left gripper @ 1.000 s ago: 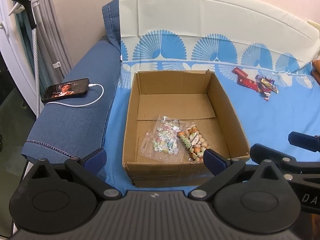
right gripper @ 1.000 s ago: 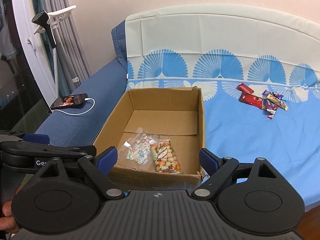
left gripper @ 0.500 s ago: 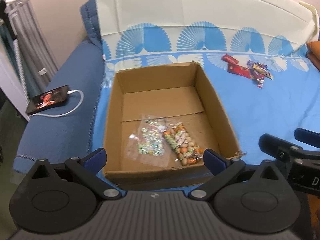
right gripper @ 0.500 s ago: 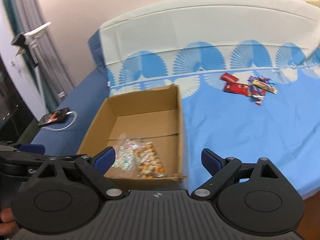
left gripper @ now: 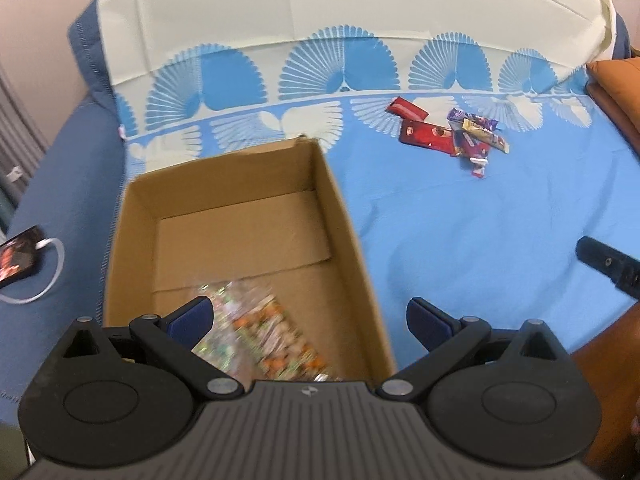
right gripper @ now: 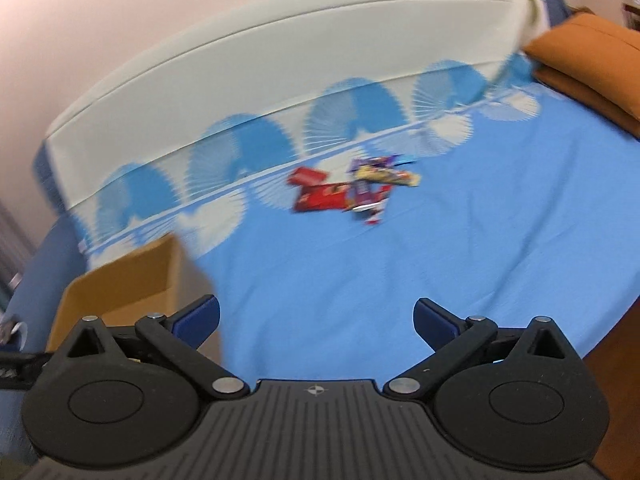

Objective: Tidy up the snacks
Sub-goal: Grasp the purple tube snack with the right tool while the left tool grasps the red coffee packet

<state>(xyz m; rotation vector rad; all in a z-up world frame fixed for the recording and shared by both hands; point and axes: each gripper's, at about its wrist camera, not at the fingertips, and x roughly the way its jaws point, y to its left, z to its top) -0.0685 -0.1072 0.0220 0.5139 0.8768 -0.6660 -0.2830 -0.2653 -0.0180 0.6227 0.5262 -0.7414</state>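
Both tongs, left and right, are held wide open and empty, the right's jaws just having been opening. Wrapped snacks are seen well ahead of the right tongs on the bed; bagged snacks lie in the cardboard box just below the left tongs.

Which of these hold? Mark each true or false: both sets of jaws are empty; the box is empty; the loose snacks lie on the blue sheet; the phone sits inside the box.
1. Both sets of jaws are empty: true. The left gripper and right gripper stand open.
2. The cardboard box is empty: false. Two clear snack bags lie in it.
3. The loose snacks lie on the blue sheet: true.
4. The phone sits inside the box: false. It lies outside, left of it.
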